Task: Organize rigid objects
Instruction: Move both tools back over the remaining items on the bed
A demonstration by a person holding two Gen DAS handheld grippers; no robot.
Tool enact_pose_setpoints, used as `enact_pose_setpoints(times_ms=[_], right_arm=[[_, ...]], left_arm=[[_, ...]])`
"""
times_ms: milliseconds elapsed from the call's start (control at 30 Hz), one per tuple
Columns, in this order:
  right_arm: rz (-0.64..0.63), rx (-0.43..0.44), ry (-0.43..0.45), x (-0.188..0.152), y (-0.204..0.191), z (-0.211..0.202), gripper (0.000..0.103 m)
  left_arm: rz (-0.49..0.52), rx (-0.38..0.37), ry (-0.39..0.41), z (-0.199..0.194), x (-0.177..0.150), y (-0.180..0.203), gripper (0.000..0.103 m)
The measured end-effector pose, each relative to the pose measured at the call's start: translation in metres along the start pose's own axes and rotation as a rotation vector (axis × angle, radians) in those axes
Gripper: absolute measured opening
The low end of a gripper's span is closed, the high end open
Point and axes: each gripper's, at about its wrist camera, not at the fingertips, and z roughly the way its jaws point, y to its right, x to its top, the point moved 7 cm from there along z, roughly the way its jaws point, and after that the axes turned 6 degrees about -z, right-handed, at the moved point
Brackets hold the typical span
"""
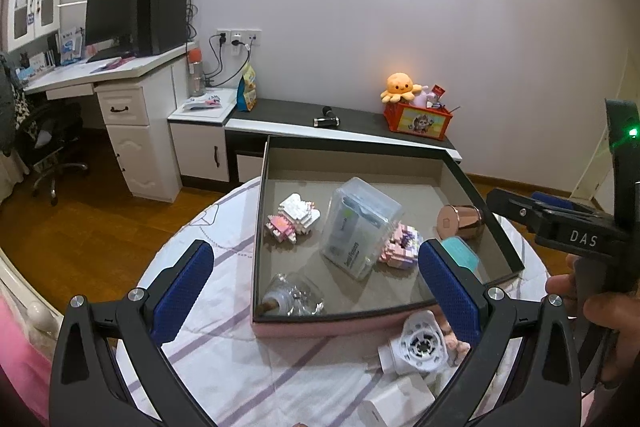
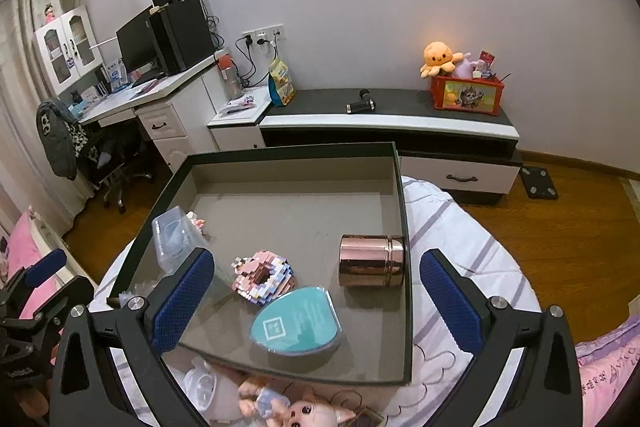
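A shallow box (image 1: 416, 199) with a grey floor and dark rim lies on the striped cloth. In it are a white-pink block figure (image 1: 294, 219), a clear plastic case (image 1: 356, 227), a pink block ring (image 2: 264, 277), a copper cup (image 2: 370, 261), a teal case (image 2: 296, 321) and a glass jar (image 1: 292, 295). My left gripper (image 1: 316, 291) hangs open above the box's near edge. My right gripper (image 2: 316, 299) is open too, over the teal case, touching nothing. A white fan (image 1: 420, 343), a white charger (image 1: 396, 403) and a doll (image 2: 296, 407) lie outside the box.
The box (image 2: 300, 203) rests on a round table under a striped cloth (image 1: 224, 307). Behind it stands a low cabinet (image 2: 400, 123) with an orange toy crate (image 2: 466, 95) and a plush octopus. At the left are a desk (image 1: 120, 83) and an office chair.
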Motion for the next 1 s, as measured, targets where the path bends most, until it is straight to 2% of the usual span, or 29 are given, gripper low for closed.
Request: enact_pose_setpoints(times_ms=[533,767,1000], right_arm=[[-0.037,-0.05,0.104,-0.024,-0.017,-0.084,0.103],[-0.033,-0.035,0.127,-0.04,-0.022,-0.11,0.103],[-0.072,0.012,0.11,-0.076,-0.033,-0.121,0.103]], left_arm=[[-0.011,-0.006,-0.005,-0.046,-0.032,0.007,0.103],[-0.008,-0.011,-0.014,-0.063,-0.049,0.012,0.103],[-0.006,-0.016,-0.04,-0.077,-0.074,0.014,0.103]])
